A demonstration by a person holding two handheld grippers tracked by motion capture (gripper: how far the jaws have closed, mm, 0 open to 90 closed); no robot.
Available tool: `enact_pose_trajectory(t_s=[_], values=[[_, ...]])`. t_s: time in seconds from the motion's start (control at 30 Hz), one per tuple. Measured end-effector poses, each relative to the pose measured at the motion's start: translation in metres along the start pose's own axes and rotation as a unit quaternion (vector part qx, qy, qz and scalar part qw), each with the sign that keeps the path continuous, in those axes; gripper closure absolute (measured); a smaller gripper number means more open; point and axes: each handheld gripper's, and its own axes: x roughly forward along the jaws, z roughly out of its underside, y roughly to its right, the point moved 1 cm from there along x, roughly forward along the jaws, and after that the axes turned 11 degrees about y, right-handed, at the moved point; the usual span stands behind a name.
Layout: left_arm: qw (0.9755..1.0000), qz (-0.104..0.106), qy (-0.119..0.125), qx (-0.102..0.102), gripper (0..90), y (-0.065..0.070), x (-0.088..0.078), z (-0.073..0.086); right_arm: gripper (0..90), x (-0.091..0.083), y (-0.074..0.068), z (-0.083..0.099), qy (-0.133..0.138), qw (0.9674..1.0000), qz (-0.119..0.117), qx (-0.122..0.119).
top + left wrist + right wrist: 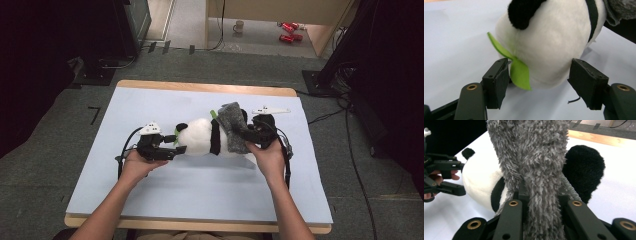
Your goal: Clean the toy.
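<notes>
A black-and-white plush panda [200,137] lies on its side in the middle of the pale blue table top [150,200]. At its head end, my left gripper [177,145] stands open, one jaw on each side of the white head [549,45]. One pad sits beside a green felt leaf [520,72] and the other pad is clear of the fur. My right gripper [247,132] is shut on a grey fuzzy cloth [536,157] that drapes over the panda's body [479,180] near a black limb [584,170]. The left gripper [456,177] also appears far off in the right gripper view.
The table's wooden rim [200,87] runs along the far side. Beyond it on the floor stand a mug [239,26] and red items [288,31]. Cables [350,150] trail over the carpet at the right. Dark equipment stands at both far corners.
</notes>
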Motion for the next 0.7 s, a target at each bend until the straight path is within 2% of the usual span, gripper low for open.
enact_pose_trajectory(t_s=[0.07,0.27,0.33,0.43,0.53,0.6,0.7], values=[[1.0,-0.001,0.002,-0.002,32.3,-0.003,0.0,0.001,75.3,0.003,0.002,-0.001,0.005,1.0,-0.001,0.001],[0.9998,0.004,0.006,0.017,31.9,-0.004,0.006,0.006,75.2,0.007,0.006,-0.003,0.009,0.9999,-0.005,0.007],[0.9997,0.002,0.002,0.026,31.4,-0.003,0.01,0.007,75.1,0.008,0.008,-0.004,0.01,0.9999,-0.003,0.007],[0.9998,0.006,-0.003,0.021,29.2,-0.002,0.019,0.008,74.8,0.01,0.009,-0.004,0.014,0.9999,-0.002,0.009],[0.9996,0.002,0.001,0.028,27.9,-0.001,0.026,0.01,74.8,0.009,0.009,-0.004,0.016,0.9998,0.0,0.011],[0.9998,-0.004,0.005,0.02,29.0,-0.001,0.03,0.012,74.7,0.009,0.009,-0.004,0.017,0.9998,0.002,0.011],[0.9999,-0.014,0.005,0.004,40.4,0.0,0.031,0.011,74.7,0.008,0.007,-0.005,0.018,0.9997,0.006,0.013]])
